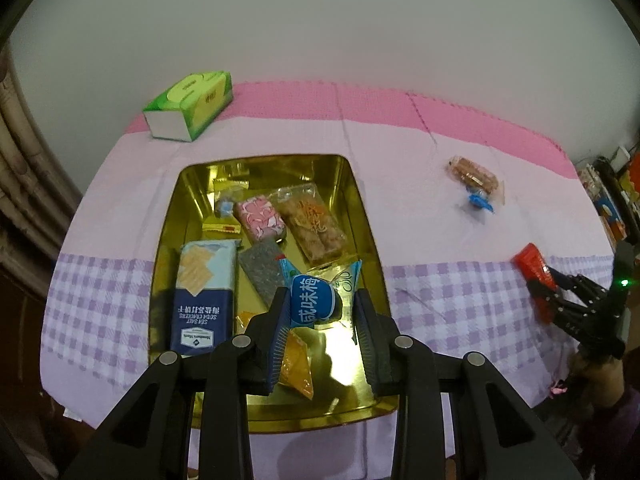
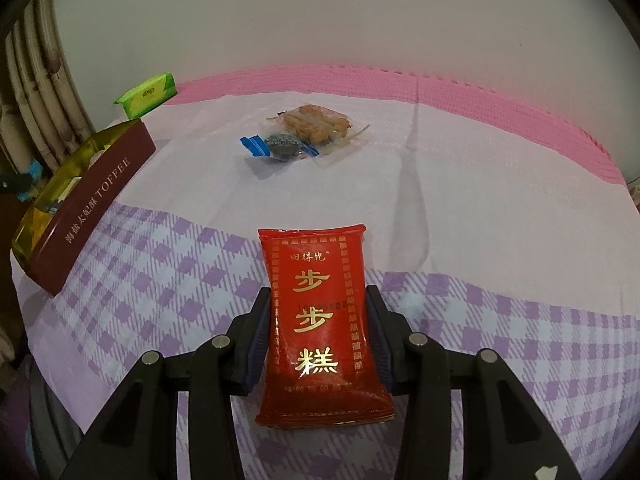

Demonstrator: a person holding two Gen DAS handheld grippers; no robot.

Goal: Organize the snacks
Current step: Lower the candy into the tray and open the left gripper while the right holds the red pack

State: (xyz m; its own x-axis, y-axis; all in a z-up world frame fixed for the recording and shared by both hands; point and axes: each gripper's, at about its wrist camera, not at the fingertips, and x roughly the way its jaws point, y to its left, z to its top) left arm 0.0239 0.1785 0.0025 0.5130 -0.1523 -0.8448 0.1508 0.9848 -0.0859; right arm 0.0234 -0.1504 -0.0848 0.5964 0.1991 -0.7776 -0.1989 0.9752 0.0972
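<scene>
My left gripper [image 1: 320, 304] is shut on a blue-wrapped candy [image 1: 314, 300] and holds it over the gold tin [image 1: 362, 208]. The tin holds a blue cracker pack [image 1: 204, 292], a pink snack [image 1: 260, 218], a clear-wrapped brown snack [image 1: 312, 222] and other packets. My right gripper [image 2: 318, 316] is shut on a red snack packet [image 2: 320, 324] above the checked cloth; it also shows in the left wrist view [image 1: 536, 276]. A clear-wrapped brown snack [image 2: 316, 122] and a small blue-wrapped candy [image 2: 280, 146] lie on the cloth beyond.
A green tissue pack [image 1: 190, 106] sits at the far left of the table. The tin's maroon side [image 2: 92, 204] reads TOFFEE, left of the right gripper. A pink mat [image 1: 400, 100] edges the table's back. Clutter stands off the table's right edge [image 1: 612, 200].
</scene>
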